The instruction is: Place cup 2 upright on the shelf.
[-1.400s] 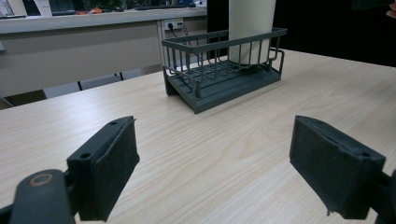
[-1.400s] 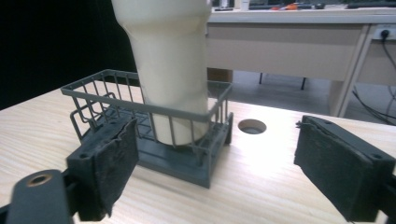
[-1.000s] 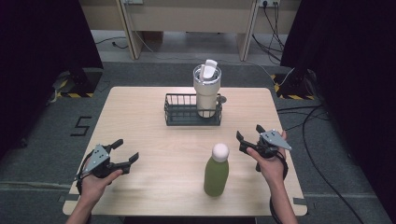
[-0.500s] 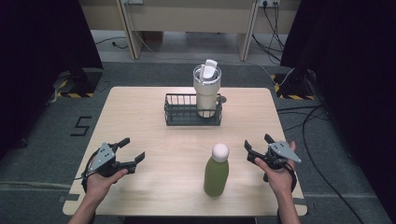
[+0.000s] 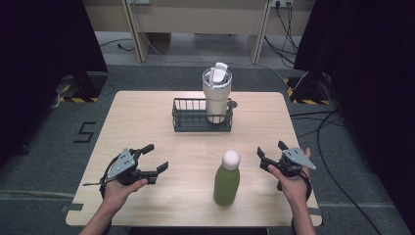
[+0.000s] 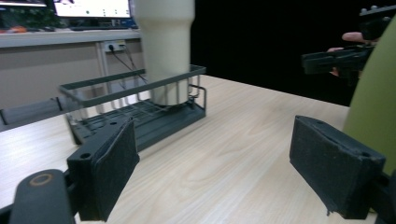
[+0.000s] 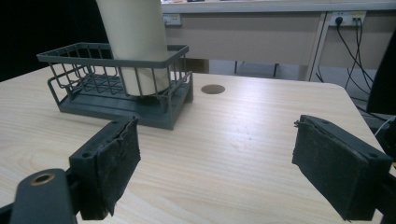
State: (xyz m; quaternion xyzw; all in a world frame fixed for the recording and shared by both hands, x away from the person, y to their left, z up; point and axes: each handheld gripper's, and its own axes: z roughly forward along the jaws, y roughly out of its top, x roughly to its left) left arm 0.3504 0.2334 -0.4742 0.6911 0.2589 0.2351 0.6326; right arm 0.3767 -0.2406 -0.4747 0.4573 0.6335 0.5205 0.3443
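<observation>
A green bottle (image 5: 226,183) with a white round cap stands upright near the table's front, between my two grippers. My left gripper (image 5: 155,157) is open at the front left, empty, its jaws spread wide in the left gripper view with the green bottle (image 6: 376,107) at the right edge. My right gripper (image 5: 271,154) is open at the front right, empty. A cream tumbler (image 5: 216,97) with a lid stands in the right end of a dark wire basket (image 5: 191,119) at the table's back middle; the basket (image 7: 93,88) and tumbler (image 7: 135,42) face my right gripper.
The light wooden table (image 5: 147,122) has a small round dark spot (image 7: 213,89) right of the basket. Cables (image 5: 323,127) lie on the floor at the right. A desk with power sockets (image 7: 341,18) stands behind the table.
Both grippers have drawn back toward the table's front edge and lower. My left gripper has shifted slightly right. The bottle, basket and tumbler have not moved.
</observation>
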